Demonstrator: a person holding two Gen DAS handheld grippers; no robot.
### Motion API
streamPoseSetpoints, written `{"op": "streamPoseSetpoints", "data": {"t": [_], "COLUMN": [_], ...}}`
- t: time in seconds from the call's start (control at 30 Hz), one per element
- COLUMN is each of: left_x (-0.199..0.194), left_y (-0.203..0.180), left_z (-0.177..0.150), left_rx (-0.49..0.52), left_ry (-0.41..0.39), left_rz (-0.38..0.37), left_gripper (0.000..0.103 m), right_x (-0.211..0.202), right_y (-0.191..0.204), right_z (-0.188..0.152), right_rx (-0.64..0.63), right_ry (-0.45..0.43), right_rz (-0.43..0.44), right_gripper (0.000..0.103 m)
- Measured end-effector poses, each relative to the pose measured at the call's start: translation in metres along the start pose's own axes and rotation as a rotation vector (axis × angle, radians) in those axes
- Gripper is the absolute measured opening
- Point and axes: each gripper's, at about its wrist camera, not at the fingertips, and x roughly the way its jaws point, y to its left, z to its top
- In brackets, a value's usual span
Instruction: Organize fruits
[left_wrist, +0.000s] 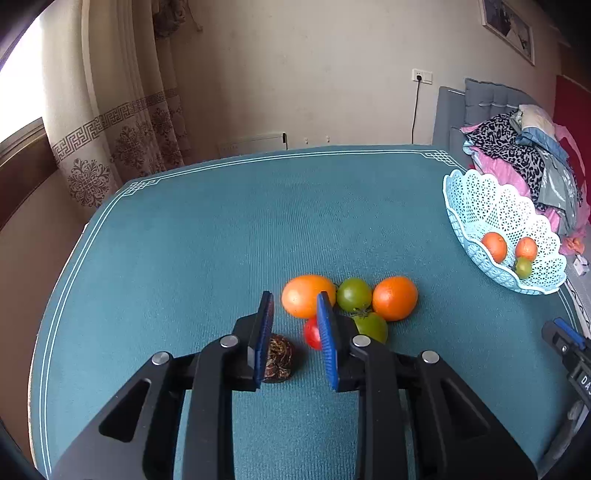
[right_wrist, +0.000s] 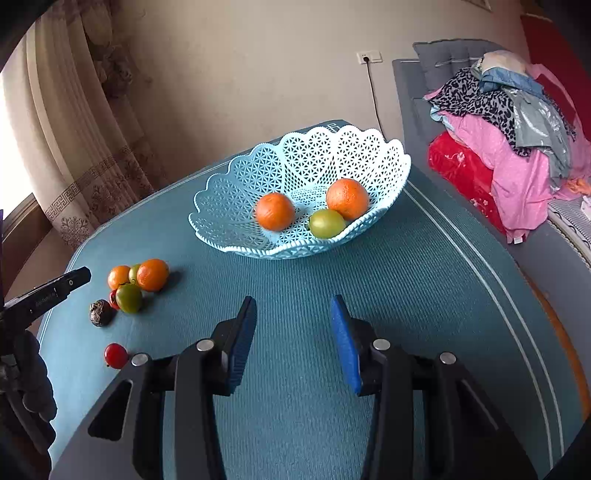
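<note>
Left gripper (left_wrist: 294, 295), from its own wrist, has its blue pads drawn close, with a narrow gap between them and nothing pinched. It hangs above loose fruit on the teal tablecloth (left_wrist: 184, 258). A dark wrinkled round fruit (left_wrist: 279, 356) lies beside its left pad and a small red tomato (left_wrist: 312, 332) behind its right. A pale-blue lattice plastic basket (left_wrist: 465, 192) stands well apart.

From the right wrist, the right gripper (right_wrist: 293, 298) is spread and empty, facing that basket.

Likely step: choosing the next fruit. The left jaws would need to widen and come down around one.

Open mat (right_wrist: 406, 266) before basket (right_wrist: 236, 192), fruit cluster (right_wrist: 140, 280) perhaps crowded
</note>
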Motion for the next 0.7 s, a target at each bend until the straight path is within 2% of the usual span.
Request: {"op": "streamPoseSetpoints", "data": {"t": [0.03, 0.1, 0.3, 0.37, 0.5, 0.7], "left_x": [0.002, 0.008, 0.032, 0.034, 0.037, 0.034], "left_y": [0.002, 0.007, 0.009, 0.006, 0.002, 0.016], "left_z": [-0.001, -0.004, -0.017, -0.019, -0.019, -0.025], "left_rx": [-0.006, -0.019, -0.016, -0.011, 0.006, -0.029], "left_ry": [0.015, 0.033, 0.091, 0.083, 0.083, 0.100], "left_rz": [0.002, 0.016, 0.027, 0.018, 0.018, 0.012], "left_gripper": [0.033, 0.053, 0.060, 0.062, 0.062, 0.062], "right_x": [0.001, 0.003, 0.004, 0.005, 0.007, 0.007], "right_y": [-0.001, -0.002, -0.003, -0.004, -0.006, -0.008], "right_z": [-0.001, -0.004, -0.006, -0.006, -0.007, -0.007], "right_rx": [0.003, 0.007, 0.011, 0.015, 0.019, 0.028], "right_ry": [0.004, 0.014, 0.020, 0.022, 0.030, 0.029], "right_rz": [0.004, 0.008, 0.022, 0.023, 0.028, 0.032], "right_gripper": [0.042, 0.042, 0.042, 0.042, 0.042, 0.042]}}
